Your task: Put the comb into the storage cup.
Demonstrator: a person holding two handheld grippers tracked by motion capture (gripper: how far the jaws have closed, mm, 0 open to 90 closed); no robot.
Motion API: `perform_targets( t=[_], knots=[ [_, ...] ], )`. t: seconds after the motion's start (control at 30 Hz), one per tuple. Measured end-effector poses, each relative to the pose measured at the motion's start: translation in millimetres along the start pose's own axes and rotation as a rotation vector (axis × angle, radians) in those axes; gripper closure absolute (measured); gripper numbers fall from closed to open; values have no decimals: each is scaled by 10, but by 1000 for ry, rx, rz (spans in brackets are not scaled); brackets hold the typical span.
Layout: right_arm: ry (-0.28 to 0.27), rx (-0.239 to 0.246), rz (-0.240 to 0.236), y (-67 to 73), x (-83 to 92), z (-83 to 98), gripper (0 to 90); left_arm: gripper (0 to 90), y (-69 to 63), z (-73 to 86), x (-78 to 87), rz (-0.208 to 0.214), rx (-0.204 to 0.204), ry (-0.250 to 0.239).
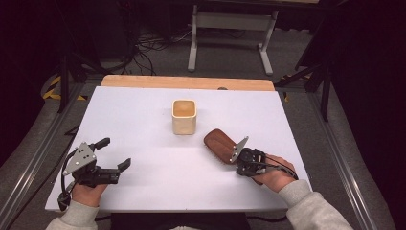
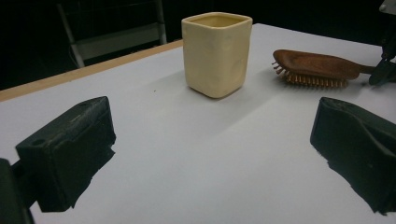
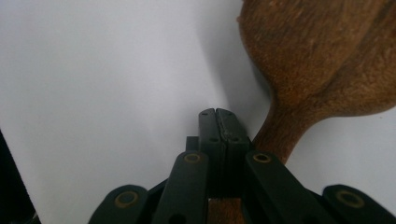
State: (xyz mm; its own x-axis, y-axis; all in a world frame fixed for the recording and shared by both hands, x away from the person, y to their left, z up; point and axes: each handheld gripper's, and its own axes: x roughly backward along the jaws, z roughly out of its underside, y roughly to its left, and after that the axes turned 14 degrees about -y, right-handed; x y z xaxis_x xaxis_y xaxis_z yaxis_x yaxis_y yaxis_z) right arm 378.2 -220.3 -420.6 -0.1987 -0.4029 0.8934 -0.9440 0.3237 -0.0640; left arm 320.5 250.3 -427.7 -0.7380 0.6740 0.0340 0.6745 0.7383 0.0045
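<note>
the left hand-held gripper (image 1: 114, 154) rests low over the near-left part of the white surface (image 1: 143, 115), its 2 black jaws spread wide with nothing between them. in the left gripper view the jaws frame bare surface, with the cup beyond them, well apart.

at the middle, toward the far side, stands the cream square cup (image 1: 184, 116), upright, mouth open to the top. it looks empty, though its bottom cannot be seen.

just to the right of the cup and nearer the person lies the wooden hairbrush (image 1: 219, 144), near the cup but not touching it. in the left gripper view its bristles (image 2: 312, 80) point down at the surface and its head seems slightly raised.

the right hand-held gripper (image 1: 238, 158) sits at the handle end of the brush. in the right gripper view its jaws are pressed together with the brown handle (image 3: 279, 131) running under and beside them, so it looks clamped on the handle.

judging from this, the brush is gripped and the step in hand is carrying it toward the cup. the next move would call for lifting the brush clear, tipping it so 1 end points down, and lining it up over the mouth of the cup before lowering, without knocking the rim.
</note>
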Motion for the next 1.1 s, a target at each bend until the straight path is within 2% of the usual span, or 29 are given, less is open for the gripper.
perform_targets(
  t=[0.5,0.77,0.8,0.83,0.9,0.93,1.0,1.03,1.1],
  knots=[
    [14,-29,41,-97,44,88,894,7,11,9,1,-7,-7,-1],
    [-5,-25,32,-55,78,67,874,7,8,12,-3,-7,-8,0],
    [-29,-19,20,-25,115,38,850,7,8,12,-1,-9,-6,-1],
    [-29,-19,20,-25,115,38,850,8,8,12,-1,-9,-6,-1],
    [-53,-24,16,0,161,5,792,7,8,14,-1,-9,-4,0],
    [-69,-33,12,4,188,-13,723,8,6,15,-2,-9,-4,0],
    [-94,-54,13,3,221,-34,525,8,6,16,-3,-8,-4,0],
    [-117,-44,19,-12,225,-41,409,8,6,16,-3,-8,-5,0],
    [-142,-57,14,-25,237,-58,248,7,7,16,-3,-9,-4,0]
  ],
)
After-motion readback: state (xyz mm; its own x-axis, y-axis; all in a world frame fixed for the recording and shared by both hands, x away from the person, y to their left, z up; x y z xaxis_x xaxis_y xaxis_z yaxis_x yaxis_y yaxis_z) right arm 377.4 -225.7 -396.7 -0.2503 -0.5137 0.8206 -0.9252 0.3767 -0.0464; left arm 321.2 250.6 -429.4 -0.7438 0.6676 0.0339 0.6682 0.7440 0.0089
